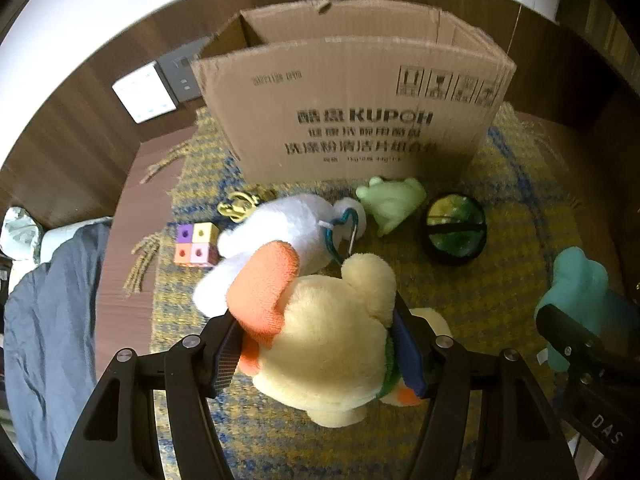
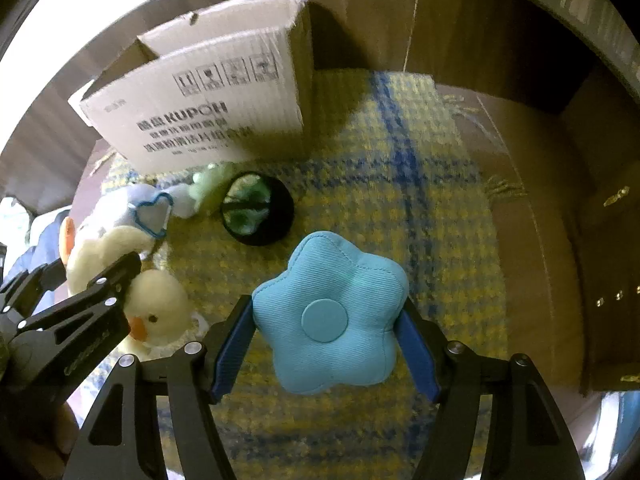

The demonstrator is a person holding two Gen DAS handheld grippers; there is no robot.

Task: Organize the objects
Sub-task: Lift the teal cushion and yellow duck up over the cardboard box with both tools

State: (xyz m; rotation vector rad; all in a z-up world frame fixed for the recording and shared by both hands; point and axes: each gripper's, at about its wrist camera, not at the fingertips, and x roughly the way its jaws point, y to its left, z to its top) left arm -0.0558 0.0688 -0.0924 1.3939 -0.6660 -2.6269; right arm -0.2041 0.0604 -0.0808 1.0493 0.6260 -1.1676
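Observation:
My left gripper (image 1: 320, 344) is shut on a cream plush duck (image 1: 332, 344) with an orange beak, held over the yellow-blue woven mat (image 1: 500, 280). My right gripper (image 2: 326, 344) is shut on a blue flower-shaped cushion (image 2: 332, 320); it also shows in the left wrist view (image 1: 576, 292). An open cardboard box (image 1: 352, 92) stands at the back of the mat, also seen in the right wrist view (image 2: 208, 92). A white plush (image 1: 288, 220) with a blue heart clip lies behind the duck.
On the mat lie a green frog toy (image 1: 392, 200), a round black-rimmed green object (image 1: 454, 230), a coloured cube block (image 1: 196, 244) and a gold clip (image 1: 238, 206). A wooden wall with a white switch panel (image 1: 144, 92) stands behind. Blue cloth (image 1: 52, 320) is at left.

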